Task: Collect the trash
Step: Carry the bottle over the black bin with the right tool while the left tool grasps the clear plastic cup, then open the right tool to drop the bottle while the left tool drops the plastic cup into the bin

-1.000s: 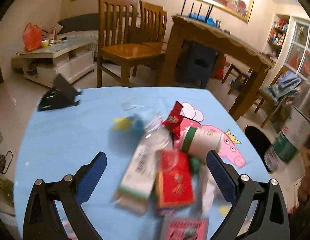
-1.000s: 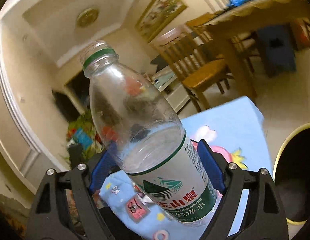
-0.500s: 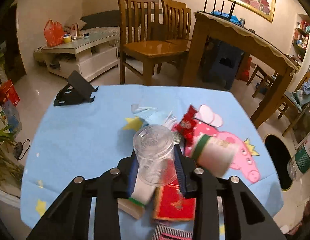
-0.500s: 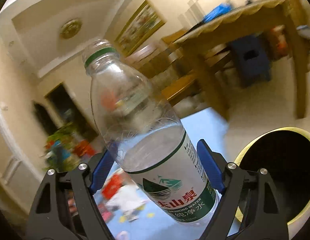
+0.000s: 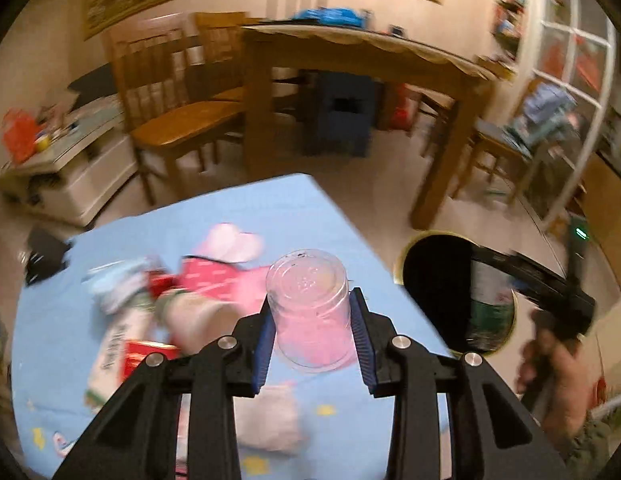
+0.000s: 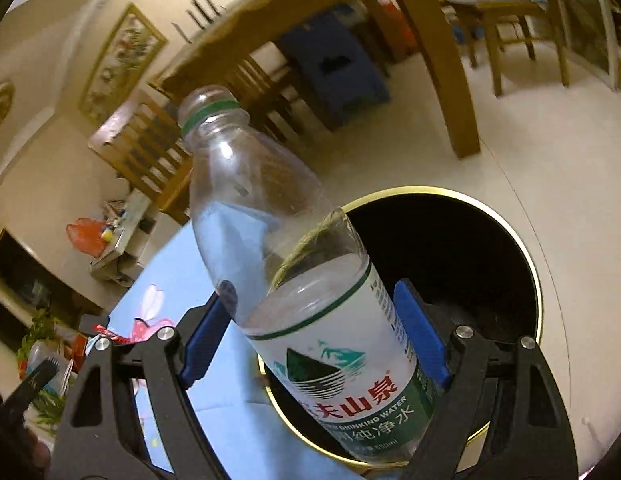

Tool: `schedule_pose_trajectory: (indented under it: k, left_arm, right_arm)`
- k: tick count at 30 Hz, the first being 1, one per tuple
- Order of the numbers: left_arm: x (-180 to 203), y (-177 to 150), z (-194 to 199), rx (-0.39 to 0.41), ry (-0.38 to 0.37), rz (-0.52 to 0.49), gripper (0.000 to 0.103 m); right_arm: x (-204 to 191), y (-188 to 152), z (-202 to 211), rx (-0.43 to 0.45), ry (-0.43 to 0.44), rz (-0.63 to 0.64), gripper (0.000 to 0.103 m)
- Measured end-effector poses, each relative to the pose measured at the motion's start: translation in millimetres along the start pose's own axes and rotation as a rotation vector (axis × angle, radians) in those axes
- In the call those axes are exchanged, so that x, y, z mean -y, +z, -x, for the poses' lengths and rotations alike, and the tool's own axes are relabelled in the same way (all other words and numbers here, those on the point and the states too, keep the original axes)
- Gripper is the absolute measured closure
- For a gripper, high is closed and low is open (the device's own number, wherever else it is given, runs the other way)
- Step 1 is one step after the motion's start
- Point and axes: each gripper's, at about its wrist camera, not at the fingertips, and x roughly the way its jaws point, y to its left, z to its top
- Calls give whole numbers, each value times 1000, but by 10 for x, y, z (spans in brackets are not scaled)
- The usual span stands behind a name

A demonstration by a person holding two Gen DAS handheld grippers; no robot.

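Note:
My left gripper is shut on a clear plastic cup, held upside down above the blue tablecloth; its jaws are opening slightly with the cup still pressed between the pads. Behind it lie a paper cup, a red packet, a carton and a tissue. My right gripper is shut on a clear water bottle with a green and white label, tilted over the black, gold-rimmed bin. The left wrist view also shows that bottle over the bin.
The bin stands on the floor just off the table's right edge. A wooden dining table, wooden chairs and a blue stool stand beyond. A black phone stand sits at the cloth's far left. A hand holds the right gripper.
My left gripper shut on the clear cup, lifted it and swung right toward the bin. My right gripper dropped and tipped forward, bringing the bottle over the bin's mouth.

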Motion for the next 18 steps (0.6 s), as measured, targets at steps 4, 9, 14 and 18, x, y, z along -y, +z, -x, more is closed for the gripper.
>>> schedule_pose_trajectory:
  k: [4,9,14,18]
  left_arm:
    - [416,-10,-239,-51,-38,-64,69]
    - [852,38,-533,-95,-64,-136,69]
    - [1216,72,-840,-130,-74,-193,69]
    - [1433,78,-1039,-154,-83,-222,69]
  right_arm:
    - [10,-18,-128,-39,-25,-46,23]
    - [187,-59,-413,-121,-105,-128,14]
    - [355,49,-274,-49,-79,-183,8]
    - [482,170,158,102,-79,-237,5]
